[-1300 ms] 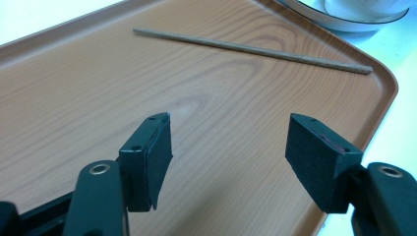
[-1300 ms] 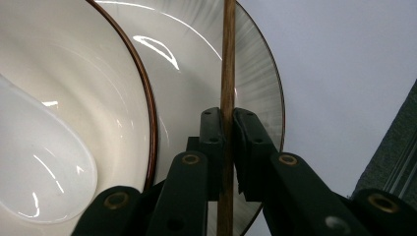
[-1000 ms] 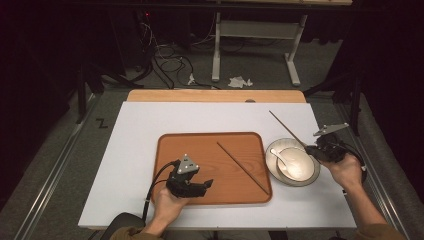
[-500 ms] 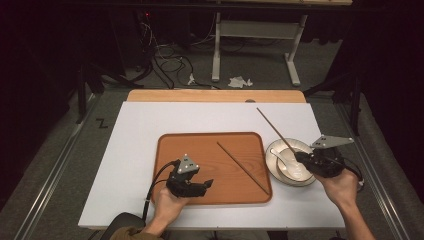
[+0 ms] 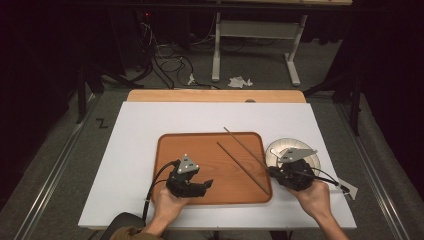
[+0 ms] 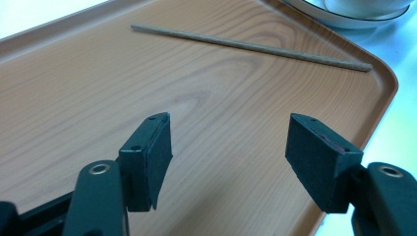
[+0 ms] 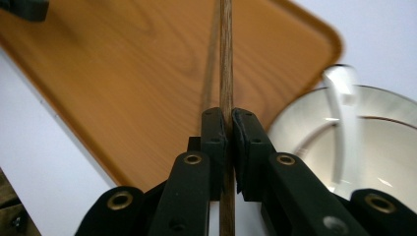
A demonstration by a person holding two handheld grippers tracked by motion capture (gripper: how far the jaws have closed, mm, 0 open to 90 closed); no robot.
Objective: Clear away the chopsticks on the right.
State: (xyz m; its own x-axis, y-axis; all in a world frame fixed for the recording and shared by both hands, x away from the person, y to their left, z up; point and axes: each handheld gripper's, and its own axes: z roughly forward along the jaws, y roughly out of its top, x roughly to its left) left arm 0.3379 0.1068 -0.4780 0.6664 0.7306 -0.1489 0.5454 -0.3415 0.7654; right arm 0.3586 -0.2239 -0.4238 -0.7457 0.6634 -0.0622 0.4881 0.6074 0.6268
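Chopstick (image 7: 225, 59) pinched in right gripper (image 7: 228, 123) jaws

A black mark like "Z" on the floor (image 5: 101, 123).

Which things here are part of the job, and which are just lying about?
In the job:
held chopstick in the right gripper
second chopstick
wooden tray
left gripper, open over the tray

Lying about:
white plate with its spoon
crumpled paper on the floor
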